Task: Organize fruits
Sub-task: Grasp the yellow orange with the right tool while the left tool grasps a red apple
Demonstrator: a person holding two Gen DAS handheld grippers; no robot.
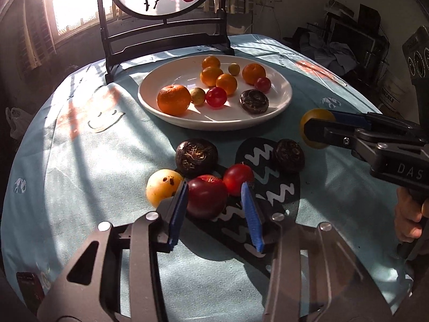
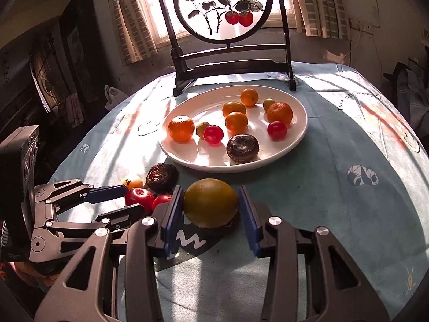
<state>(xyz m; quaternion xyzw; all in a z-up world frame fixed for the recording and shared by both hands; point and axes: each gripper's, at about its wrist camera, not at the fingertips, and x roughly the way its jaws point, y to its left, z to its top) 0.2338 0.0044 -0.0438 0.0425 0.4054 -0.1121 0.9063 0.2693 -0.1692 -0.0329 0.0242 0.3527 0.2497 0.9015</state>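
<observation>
Person's hand (image 1: 409, 214) — left view only

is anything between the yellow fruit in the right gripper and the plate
Nothing visible blocks it. The right gripper holds the yellow fruit above the cloth, and only bare tablecloth lies between it and the white plate. The plate's near right part, right of the dark brown fruit, is free.

Pale blue tablecloth (image 1: 80, 161), white plate (image 1: 281, 99), dark red apple (image 1: 206, 196), blue-padded jaws
</observation>
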